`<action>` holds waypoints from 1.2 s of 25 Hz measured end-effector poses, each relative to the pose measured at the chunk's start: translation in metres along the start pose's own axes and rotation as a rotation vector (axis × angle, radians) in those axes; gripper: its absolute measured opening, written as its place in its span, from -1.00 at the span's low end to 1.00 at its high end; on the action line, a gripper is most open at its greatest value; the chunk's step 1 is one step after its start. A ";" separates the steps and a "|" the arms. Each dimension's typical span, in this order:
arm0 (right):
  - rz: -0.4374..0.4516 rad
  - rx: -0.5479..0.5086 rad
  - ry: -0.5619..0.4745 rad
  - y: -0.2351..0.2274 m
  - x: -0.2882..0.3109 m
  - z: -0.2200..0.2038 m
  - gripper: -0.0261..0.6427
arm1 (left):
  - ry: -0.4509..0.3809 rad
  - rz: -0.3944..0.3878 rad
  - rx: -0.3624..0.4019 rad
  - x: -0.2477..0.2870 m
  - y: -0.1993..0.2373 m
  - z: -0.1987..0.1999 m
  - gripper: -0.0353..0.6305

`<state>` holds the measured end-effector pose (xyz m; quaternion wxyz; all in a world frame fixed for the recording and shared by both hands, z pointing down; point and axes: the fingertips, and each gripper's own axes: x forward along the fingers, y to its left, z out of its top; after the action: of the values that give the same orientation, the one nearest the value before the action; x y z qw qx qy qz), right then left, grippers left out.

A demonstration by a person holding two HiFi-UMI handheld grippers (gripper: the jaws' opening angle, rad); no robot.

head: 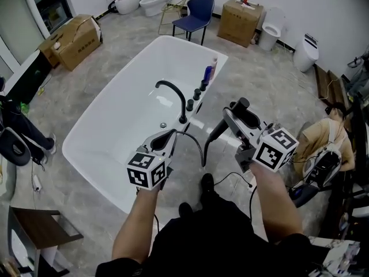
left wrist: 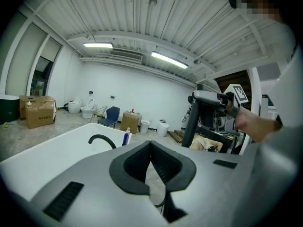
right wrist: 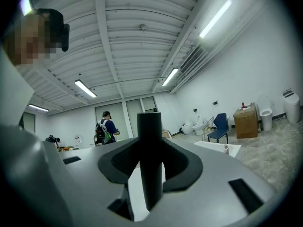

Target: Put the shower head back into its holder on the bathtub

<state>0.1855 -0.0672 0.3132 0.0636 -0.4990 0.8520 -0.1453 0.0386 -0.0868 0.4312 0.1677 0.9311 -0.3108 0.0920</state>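
Observation:
The black shower head (head: 244, 115) is up in the air to the right of the white bathtub (head: 130, 117), with my right gripper (head: 236, 121) shut on it. In the right gripper view its black handle (right wrist: 150, 160) stands upright between the jaws. Its black hose (head: 201, 150) loops down and left to my left gripper (head: 170, 136), which is shut on the hose (left wrist: 165, 203) near the tub's front rim. A black curved faucet (head: 173, 95) and a row of black knobs (head: 196, 94) stand on the tub's right rim. I cannot tell which fitting is the holder.
Blue and pink bottles (head: 210, 71) stand on the tub's far rim. Behind are a blue chair (head: 196, 13), cardboard boxes (head: 72, 39) and toilets (head: 141, 2). A person (head: 326, 140) sits low at the right. A wooden stool (head: 40, 229) is at the lower left.

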 end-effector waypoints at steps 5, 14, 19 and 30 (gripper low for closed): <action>0.016 0.000 0.004 -0.025 0.018 0.008 -0.48 | 0.018 0.017 -0.012 0.021 0.012 -0.001 -0.85; 0.060 -0.012 0.003 -0.073 0.055 0.031 -0.48 | 0.037 0.037 -0.019 0.076 0.030 0.012 -0.85; 0.087 -0.007 -0.001 -0.099 0.075 0.045 -0.48 | 0.055 0.050 -0.030 0.104 0.035 0.016 -0.85; 0.222 0.007 -0.013 -0.127 0.105 0.074 -0.48 | 0.060 0.144 -0.057 0.147 0.054 0.040 -0.85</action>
<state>0.2583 -0.2305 0.2867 0.0865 -0.4021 0.9012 -0.1370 0.1241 -0.2225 0.4484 0.1962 0.8981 -0.3740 0.1229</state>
